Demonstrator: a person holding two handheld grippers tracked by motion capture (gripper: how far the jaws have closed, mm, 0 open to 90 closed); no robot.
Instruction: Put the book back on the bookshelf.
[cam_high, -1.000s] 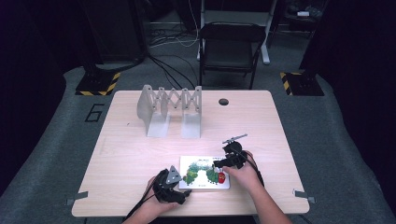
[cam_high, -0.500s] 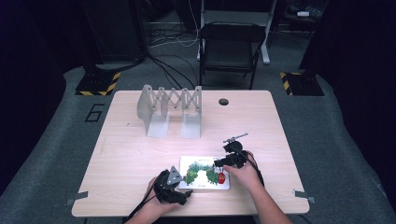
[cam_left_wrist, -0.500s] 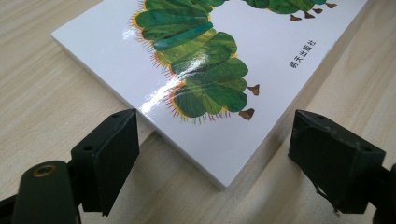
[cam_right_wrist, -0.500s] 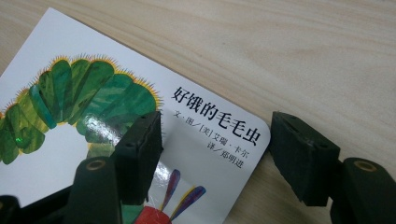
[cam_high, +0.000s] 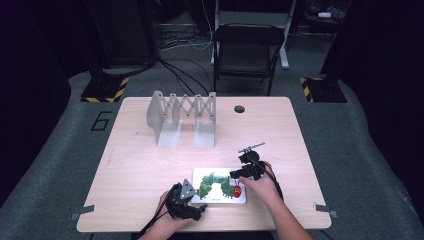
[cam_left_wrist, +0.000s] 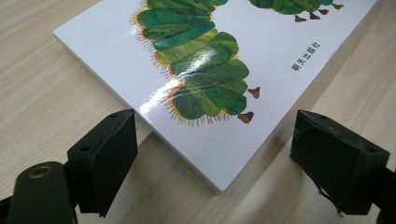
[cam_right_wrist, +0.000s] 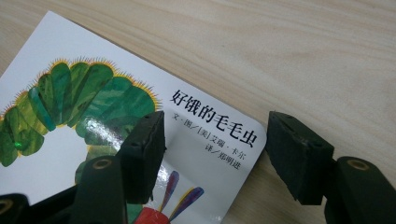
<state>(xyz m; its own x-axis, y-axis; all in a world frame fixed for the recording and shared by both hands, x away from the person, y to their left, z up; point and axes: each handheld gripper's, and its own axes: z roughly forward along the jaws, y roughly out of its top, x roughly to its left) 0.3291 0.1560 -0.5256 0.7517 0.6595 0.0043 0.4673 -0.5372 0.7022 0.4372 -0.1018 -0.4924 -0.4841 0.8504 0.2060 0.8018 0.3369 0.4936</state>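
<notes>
Overhead: flat white picture book with green caterpillar cover (cam_high: 220, 185) lying near front edge of light wooden tabletop (cam_high: 150, 165), left gripper (cam_high: 196, 212) at its near-left corner, right gripper (cam_high: 235, 174) over its right end.

Left gripper view: spread wide, corner (cam_left_wrist: 219, 184) between jaws, untouched. Likely to push the book away.

Right gripper view: spread wide, straddling rounded corner (cam_right_wrist: 254, 135). Risk of pinching cover only.
</notes>
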